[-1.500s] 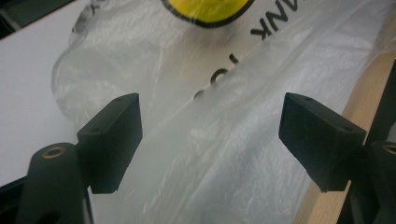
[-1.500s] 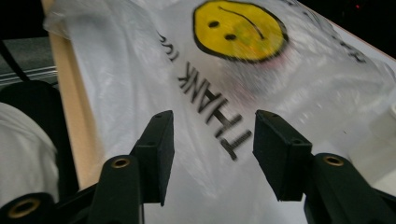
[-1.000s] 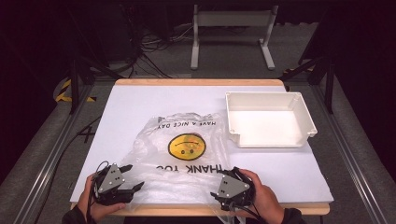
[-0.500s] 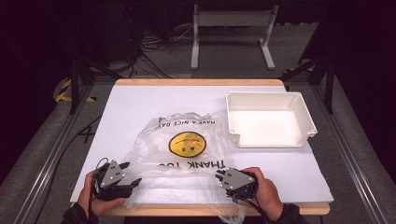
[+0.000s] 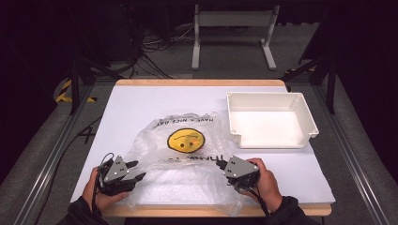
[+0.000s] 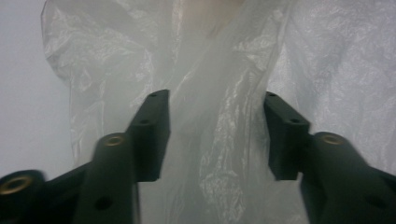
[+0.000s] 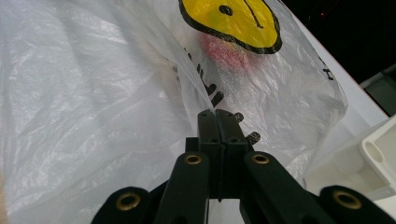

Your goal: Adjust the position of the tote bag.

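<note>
Bag flat on the surface, just left of the tray, mouth toward the near edge. Right tool clenched on a fold of the bag's film near the printed lettering. Left tool spread wide over the bag's near-left part, film between the jaws but not yet pinched. Something reddish inside, under the yellow face. Judged early: one side gripped, opening and emptying into the tray probably ahead.

Bag left of bin
</note>
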`<state>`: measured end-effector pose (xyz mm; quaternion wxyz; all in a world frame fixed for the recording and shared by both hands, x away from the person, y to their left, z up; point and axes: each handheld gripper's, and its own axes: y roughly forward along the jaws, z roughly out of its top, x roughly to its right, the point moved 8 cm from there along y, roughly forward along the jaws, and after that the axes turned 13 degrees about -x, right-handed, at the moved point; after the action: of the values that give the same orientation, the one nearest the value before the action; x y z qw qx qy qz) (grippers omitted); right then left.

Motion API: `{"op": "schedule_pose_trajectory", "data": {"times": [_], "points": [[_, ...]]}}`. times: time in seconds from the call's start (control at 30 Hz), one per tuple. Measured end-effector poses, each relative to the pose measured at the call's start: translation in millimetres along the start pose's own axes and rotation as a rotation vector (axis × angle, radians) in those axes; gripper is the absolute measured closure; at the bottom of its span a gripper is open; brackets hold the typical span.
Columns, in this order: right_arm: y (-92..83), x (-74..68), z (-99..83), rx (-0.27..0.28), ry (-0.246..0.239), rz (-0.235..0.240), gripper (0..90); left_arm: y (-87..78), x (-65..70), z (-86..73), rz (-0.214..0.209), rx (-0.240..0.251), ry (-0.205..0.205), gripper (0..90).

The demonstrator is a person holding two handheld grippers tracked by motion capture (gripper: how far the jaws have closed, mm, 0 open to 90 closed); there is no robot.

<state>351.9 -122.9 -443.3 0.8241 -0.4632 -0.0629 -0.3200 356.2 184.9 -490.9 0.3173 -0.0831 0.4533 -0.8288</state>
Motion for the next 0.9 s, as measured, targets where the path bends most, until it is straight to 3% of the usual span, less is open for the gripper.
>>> {"op": "schedule_pose_trajectory", "data": {"times": [0.17, 0.33, 0.63, 0.9], "points": [[5.4, 8.4, 3.0, 0.006, 0.008, -0.018, 90.0, 3.0, -4.7, 2.0, -0.003, -0.005, 0.009, 71.2], [2.9, 17.8, 11.0, 0.029, 0.021, -0.038, 90.0, -7.9, -13.0, 12.2, 0.025, 0.039, 0.008, 78.7], [-7.6, 38.3, 27.8, 0.066, 0.053, -0.068, 90.0, -27.8, -36.7, 34.7, 0.072, 0.125, -0.02, 78.9], [-6.8, 58.5, 36.9, 0.066, 0.073, -0.104, 90.0, -25.3, -52.1, 56.2, 0.097, 0.154, -0.029, 84.7]]}}
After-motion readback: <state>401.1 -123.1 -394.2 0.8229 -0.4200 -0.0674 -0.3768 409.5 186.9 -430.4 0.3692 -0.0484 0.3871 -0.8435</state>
